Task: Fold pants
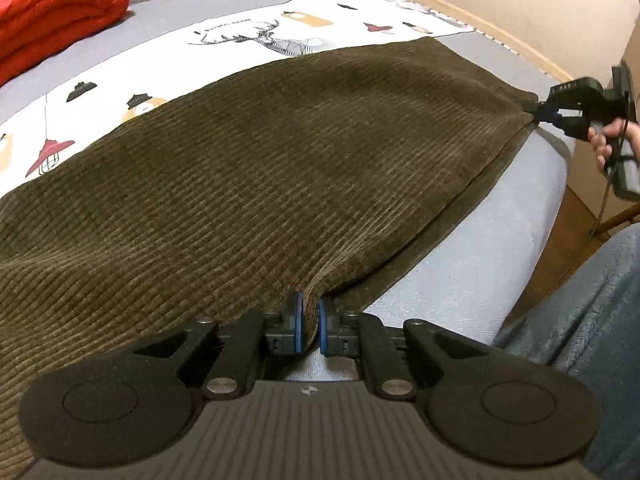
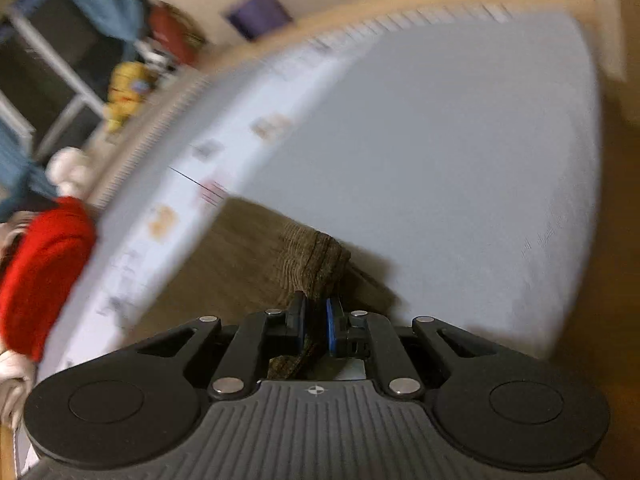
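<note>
Olive-brown corduroy pants (image 1: 256, 168) lie stretched across the bed. My left gripper (image 1: 310, 312) is shut on their near hem edge. My right gripper (image 1: 534, 112) shows at the far right in the left wrist view, shut on the other corner of the same edge, with the cloth pulled taut between the two. In the blurred right wrist view, the right gripper (image 2: 316, 312) pinches a bunched corner of the pants (image 2: 312, 256).
The bed has a grey sheet (image 1: 472, 264) and a white printed cloth (image 1: 248, 36) under the pants. A red folded quilt (image 1: 52, 12) lies at the far left. The wooden bed frame (image 1: 480, 4) curves behind. My blue-clad leg (image 1: 592, 320) is at the right.
</note>
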### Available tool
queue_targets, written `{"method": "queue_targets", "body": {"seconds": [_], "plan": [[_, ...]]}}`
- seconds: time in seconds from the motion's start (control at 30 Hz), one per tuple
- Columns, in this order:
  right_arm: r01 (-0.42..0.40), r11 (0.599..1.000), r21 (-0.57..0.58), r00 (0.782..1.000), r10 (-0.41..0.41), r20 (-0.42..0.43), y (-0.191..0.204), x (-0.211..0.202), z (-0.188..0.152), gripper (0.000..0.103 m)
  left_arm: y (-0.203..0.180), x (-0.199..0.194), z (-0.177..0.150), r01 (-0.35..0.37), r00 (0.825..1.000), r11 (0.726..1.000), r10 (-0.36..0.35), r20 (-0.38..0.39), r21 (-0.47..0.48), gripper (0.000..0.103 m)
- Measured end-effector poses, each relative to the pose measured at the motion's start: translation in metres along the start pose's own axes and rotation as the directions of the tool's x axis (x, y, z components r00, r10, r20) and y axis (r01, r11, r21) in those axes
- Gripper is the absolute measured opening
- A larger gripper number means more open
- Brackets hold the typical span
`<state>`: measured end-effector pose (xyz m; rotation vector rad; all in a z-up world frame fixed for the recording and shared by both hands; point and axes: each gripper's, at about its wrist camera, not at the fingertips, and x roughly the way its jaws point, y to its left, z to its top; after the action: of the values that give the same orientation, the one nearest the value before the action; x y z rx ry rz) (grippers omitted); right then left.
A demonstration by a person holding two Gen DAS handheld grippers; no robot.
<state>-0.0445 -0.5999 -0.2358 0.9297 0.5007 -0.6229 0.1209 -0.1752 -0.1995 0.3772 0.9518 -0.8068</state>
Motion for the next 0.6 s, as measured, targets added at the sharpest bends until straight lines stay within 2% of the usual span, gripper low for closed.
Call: {"method": "queue_targets", "body": {"seconds": [0.1, 0.2, 0.27, 0.33, 0.4, 0.47, 0.5, 0.57, 0.6], "plan": [[0.003, 1.000, -0.026, 1.000, -0.002, 0.024, 0.009, -0.004, 0.001, 0.009, 0.009, -0.010, 0.006, 0.025, 1.000, 1.000, -0.025, 0.019, -0.019, 0.008], [-0.052, 0.998, -0.039, 0.996, 0.055, 0.064, 0.020, -0.024, 0.011, 0.009, 0.007, -0.032, 0.008, 0.025, 0.997, 1.000, -0.024, 0.068, -0.004, 0.008], [-0.069, 0.995, -0.065, 0.994, 0.074, 0.086, 0.025, -0.036, 0.014, 0.009, 0.006, -0.036, 0.005, 0.038, 0.997, 0.999, -0.038, 0.071, -0.006, 0.008], [-0.045, 0.997, -0.069, 0.996, 0.050, 0.073, 0.024, -0.035, 0.014, 0.009, 0.006, -0.030, 0.001, 0.049, 0.998, 0.999, -0.048, 0.049, -0.004, 0.009], [0.018, 0.997, -0.080, 1.000, -0.016, 0.021, 0.017, -0.019, 0.009, 0.009, 0.005, -0.016, -0.004, 0.043, 0.999, 0.999, -0.043, 0.013, -0.008, 0.010], [0.053, 0.994, -0.091, 0.998, -0.056, -0.031, 0.008, 0.002, 0.001, 0.009, 0.008, -0.005, -0.005, 0.045, 0.999, 0.998, -0.045, -0.001, -0.040, 0.024], [0.044, 0.994, -0.105, 0.999, -0.045, -0.009, 0.009, 0.003, -0.003, 0.010, 0.010, -0.006, -0.004, 0.049, 0.999, 0.997, -0.049, 0.005, -0.058, 0.032], [0.064, 0.985, -0.157, 0.998, -0.065, -0.005, 0.021, -0.004, -0.004, 0.023, 0.017, -0.015, -0.002, 0.046, 0.999, 0.994, -0.045, 0.014, -0.095, 0.091], [0.080, 0.981, -0.179, 0.997, -0.083, -0.005, 0.025, -0.008, -0.004, 0.044, 0.020, -0.024, -0.002, 0.034, 0.998, 0.993, -0.029, 0.047, -0.109, 0.094]]}}
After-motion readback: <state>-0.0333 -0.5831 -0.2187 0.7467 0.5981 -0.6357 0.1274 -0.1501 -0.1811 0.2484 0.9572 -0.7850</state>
